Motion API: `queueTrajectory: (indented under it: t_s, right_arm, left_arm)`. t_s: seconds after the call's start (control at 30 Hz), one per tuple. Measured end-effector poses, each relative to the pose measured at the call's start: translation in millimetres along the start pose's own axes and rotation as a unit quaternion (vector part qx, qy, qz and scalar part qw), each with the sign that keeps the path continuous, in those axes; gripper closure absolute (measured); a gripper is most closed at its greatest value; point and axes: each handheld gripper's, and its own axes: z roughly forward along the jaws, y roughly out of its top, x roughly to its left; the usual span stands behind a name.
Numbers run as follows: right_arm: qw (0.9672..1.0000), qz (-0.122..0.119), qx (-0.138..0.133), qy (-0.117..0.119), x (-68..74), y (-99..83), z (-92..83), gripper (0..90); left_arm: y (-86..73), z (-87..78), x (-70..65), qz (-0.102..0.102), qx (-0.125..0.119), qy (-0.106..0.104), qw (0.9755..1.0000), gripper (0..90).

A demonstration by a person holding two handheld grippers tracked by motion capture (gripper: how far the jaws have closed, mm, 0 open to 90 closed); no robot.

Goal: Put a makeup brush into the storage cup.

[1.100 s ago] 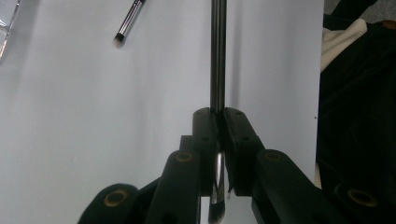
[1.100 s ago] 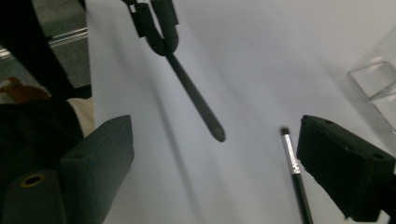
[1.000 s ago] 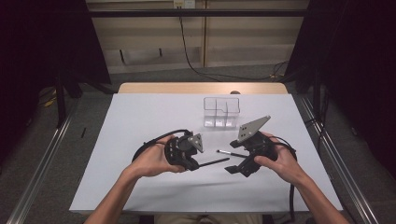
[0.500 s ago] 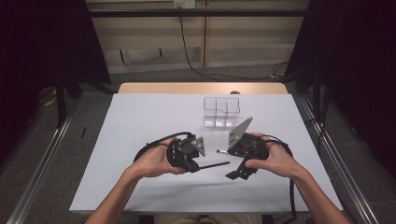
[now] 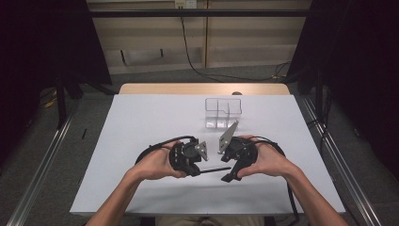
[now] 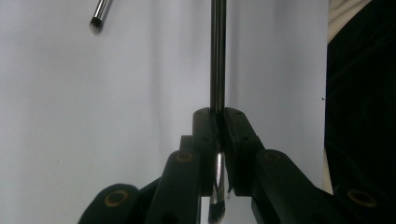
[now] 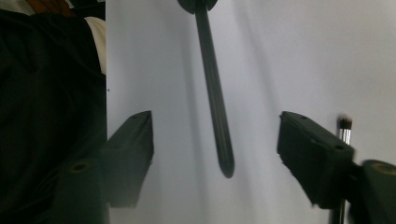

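Observation:
My left gripper (image 5: 199, 170) (image 6: 217, 115) is shut on a slim black brush (image 6: 217, 56), pinched close to its silver ferrule. The long handle (image 5: 215, 169) points to the right across the white table (image 5: 141, 122). My right gripper (image 5: 229, 172) (image 7: 215, 133) faces it, and its jaws have just been closing. They still stand apart on either side of the handle's free end (image 7: 224, 154) without touching it. A second small brush (image 6: 99, 13) (image 7: 344, 127) with a metal ferrule lies on the table just beside the right gripper.
A clear plastic box (image 5: 223, 113) with several compartments stands behind the grippers, toward the table's far edge. Cables trail from both grippers. Metal rails run along the floor on both sides of the table.
The right gripper has moved left toward the left gripper and dipped a little, so the brush handle's end now lies between its jaws. The left gripper has kept still.

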Motion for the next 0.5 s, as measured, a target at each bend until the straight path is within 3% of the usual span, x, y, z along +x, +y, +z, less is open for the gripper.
queueTrajectory:
  t_s: [0.3, 0.5]
  right_arm:
    - [0.9999, 0.012, 0.003, 0.004, -6.1, -3.5, 5.0, 53.3]
    - [0.9998, 0.005, 0.019, 0.007, -3.7, -0.1, 14.7, 59.4]
  left_arm:
    - [-0.3, 0.8, 0.3, -0.001, 0.003, -0.001, 1.0, 83.9]
    - [0.9, 4.4, -0.5, 0.004, 0.007, -0.002, 1.0, 84.0]
